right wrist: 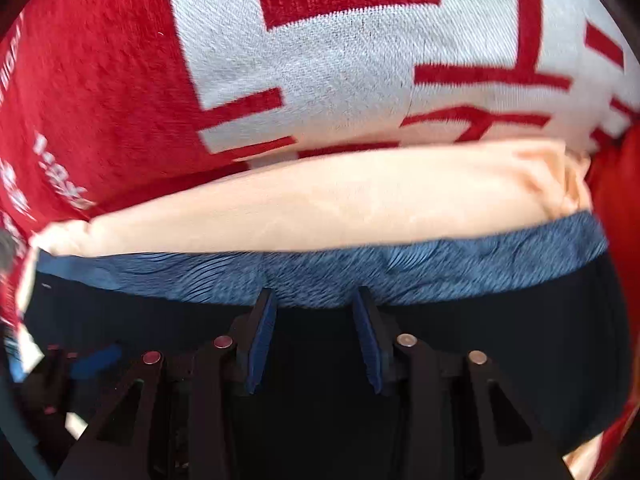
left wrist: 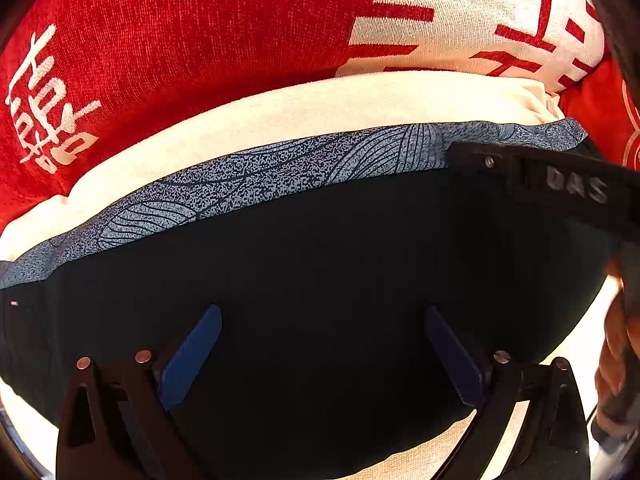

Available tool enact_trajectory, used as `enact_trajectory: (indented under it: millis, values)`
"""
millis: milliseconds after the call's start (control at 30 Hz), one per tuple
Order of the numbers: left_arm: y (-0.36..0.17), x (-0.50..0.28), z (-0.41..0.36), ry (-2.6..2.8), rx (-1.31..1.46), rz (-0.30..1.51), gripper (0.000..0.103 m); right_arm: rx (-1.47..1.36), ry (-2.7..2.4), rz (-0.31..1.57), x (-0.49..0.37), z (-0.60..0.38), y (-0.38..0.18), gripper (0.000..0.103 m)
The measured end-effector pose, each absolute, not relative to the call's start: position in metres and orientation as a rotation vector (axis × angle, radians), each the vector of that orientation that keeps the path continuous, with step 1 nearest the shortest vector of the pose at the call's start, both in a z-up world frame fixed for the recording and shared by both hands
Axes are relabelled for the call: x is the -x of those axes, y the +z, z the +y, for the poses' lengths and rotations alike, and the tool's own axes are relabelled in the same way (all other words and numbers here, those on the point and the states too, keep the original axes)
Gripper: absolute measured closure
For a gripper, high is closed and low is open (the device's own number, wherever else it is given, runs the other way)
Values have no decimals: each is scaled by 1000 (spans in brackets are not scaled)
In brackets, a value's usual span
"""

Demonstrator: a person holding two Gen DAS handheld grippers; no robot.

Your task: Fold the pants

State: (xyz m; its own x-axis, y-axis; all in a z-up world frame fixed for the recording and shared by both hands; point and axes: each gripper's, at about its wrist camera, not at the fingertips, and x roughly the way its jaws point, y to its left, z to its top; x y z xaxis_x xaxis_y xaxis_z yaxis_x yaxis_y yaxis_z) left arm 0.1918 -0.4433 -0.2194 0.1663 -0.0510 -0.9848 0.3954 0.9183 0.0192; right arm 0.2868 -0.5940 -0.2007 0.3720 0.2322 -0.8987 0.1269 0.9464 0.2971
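Dark navy pants [left wrist: 320, 260] lie flat, with a blue-grey patterned band [left wrist: 280, 172] along their far edge. My left gripper [left wrist: 323, 312] hangs straight over the dark cloth, its blue pads [left wrist: 192, 356] spread wide with nothing between them. The right gripper's black body [left wrist: 560, 188] reaches in from the right, with a hand [left wrist: 612, 340] behind it. In the right wrist view my right gripper [right wrist: 314, 298] stands partly open at the seam between the pants [right wrist: 500, 340] and the patterned band [right wrist: 440, 264]. Its pads [right wrist: 260, 340] press on nothing.
The pants rest on a cream cushion or sheet [left wrist: 280, 120], seen again as the cream sheet [right wrist: 320, 200]. Beyond it lies a red blanket [left wrist: 180, 40] with large white panels and characters [right wrist: 340, 60]. The right wrist view is motion-blurred.
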Motion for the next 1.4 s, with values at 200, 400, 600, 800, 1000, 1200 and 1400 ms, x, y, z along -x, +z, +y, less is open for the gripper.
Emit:
enact_trajectory:
  millis: [200, 400, 600, 800, 1000, 1200, 1400]
  values:
    - [-221, -195, -440, -334, -289, 1394, 1, -462, -31, 1205, -293, -624, -198, 58]
    - [-222, -198, -438, -331, -292, 1395, 1, -556, -16, 1216, -239, -637, -180, 53]
    - [-224, -198, -440, -328, -294, 1394, 1, -675, -21, 1230, -167, -646, -178, 52]
    - [-223, -197, -443, -319, -296, 1393, 1, -848, -20, 1217, -130, -664, -191, 52]
    - [-223, -197, -445, -310, -295, 1394, 1, -1029, -52, 1128, -114, -691, -214, 52]
    - [-224, -196, -444, -309, -294, 1397, 1, -1141, -42, 1033, -111, -706, -227, 52]
    - [-224, -198, -444, -307, -295, 1405, 1, -1207, -40, 917, -107, -721, -235, 52]
